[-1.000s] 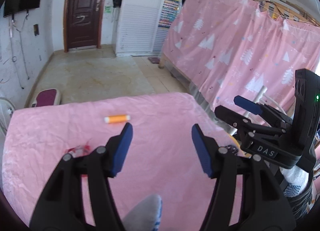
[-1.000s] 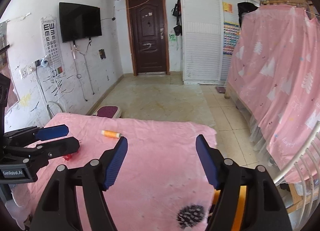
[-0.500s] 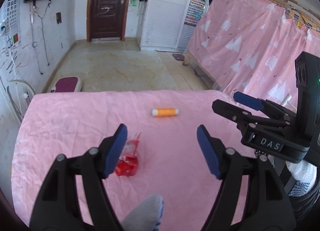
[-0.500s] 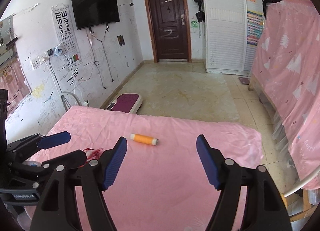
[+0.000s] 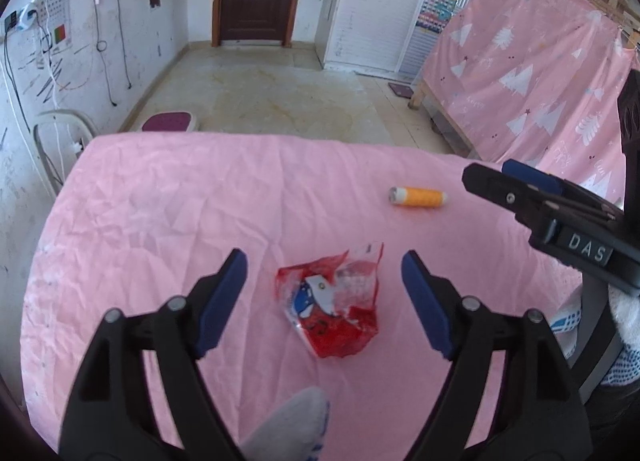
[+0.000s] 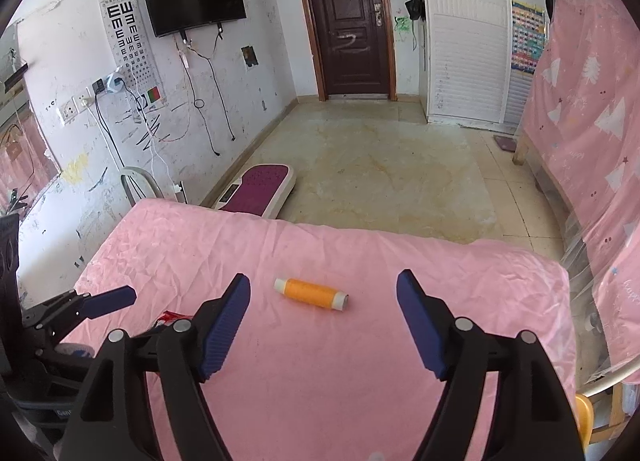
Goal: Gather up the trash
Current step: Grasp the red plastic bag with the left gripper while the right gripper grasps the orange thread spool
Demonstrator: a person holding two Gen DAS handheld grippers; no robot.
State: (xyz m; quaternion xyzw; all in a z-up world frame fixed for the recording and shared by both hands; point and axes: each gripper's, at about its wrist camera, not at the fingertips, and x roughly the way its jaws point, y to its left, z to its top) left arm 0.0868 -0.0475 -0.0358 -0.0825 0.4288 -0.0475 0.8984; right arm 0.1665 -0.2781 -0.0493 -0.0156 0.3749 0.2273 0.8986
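A crumpled red and clear plastic wrapper lies on the pink cloth. My left gripper hovers over the wrapper, its jaws opening, with the wrapper lying between the blue pads but not touched. An orange thread spool lies further back on the cloth, seen also in the left wrist view as the spool. My right gripper hangs above the spool with its jaws opening and nothing pressed between them. A red corner of the wrapper peeks out beside the left gripper in the right wrist view.
The pink-covered table ends at a far edge over a tiled floor. A purple scale and a white chair stand beyond it. A pink curtained frame rises on the right. A gloved fingertip shows at the bottom.
Both grippers swung left and dipped toward the table, jaws widening. The wrapper came into the centre of the left view, and the spool came between the right pads.
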